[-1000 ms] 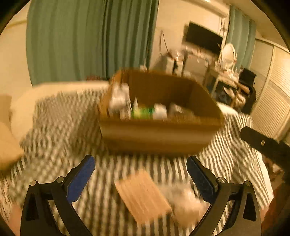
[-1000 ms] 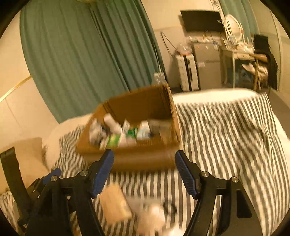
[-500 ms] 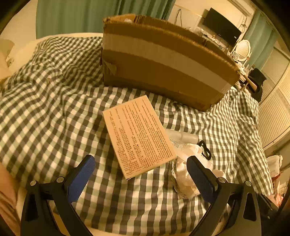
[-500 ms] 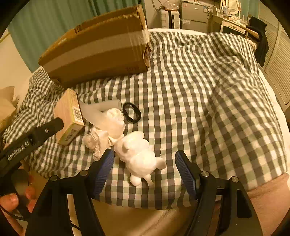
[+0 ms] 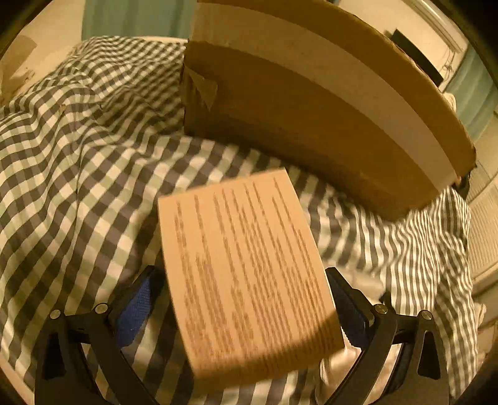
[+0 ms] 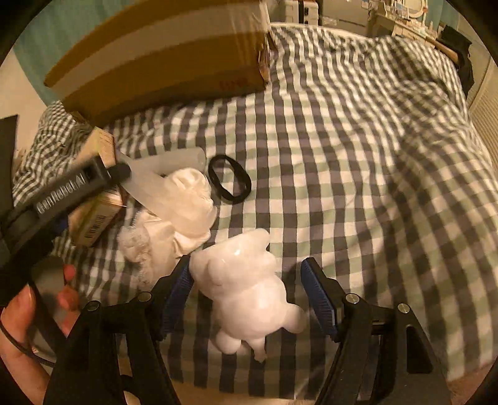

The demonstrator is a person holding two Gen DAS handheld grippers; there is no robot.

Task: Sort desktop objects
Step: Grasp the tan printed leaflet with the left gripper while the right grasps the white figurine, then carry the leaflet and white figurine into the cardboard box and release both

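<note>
A tan printed box [image 5: 246, 268] lies on the checked bedcover between the fingers of my left gripper [image 5: 242, 299], which is open around it. The box also shows in the right wrist view [image 6: 96, 193], partly behind the left gripper. My right gripper [image 6: 246, 299] is open, its blue pads on either side of a white toy animal [image 6: 246, 299]. Beside it lie a white crumpled cloth [image 6: 174, 218], a pale tube [image 6: 162, 168] and a black ring [image 6: 229, 179]. The big cardboard box [image 5: 311, 102] stands behind, also seen in the right wrist view [image 6: 162, 59].
The checked bedcover [image 6: 358, 155] stretches to the right. A hand [image 6: 28, 314] holds the left gripper at the lower left. Room furniture [image 6: 411, 21] stands beyond the bed's far edge.
Both grippers have dropped and moved forward. The tan box now sits between the left fingers, and the white toy animal now sits between the right fingers.
</note>
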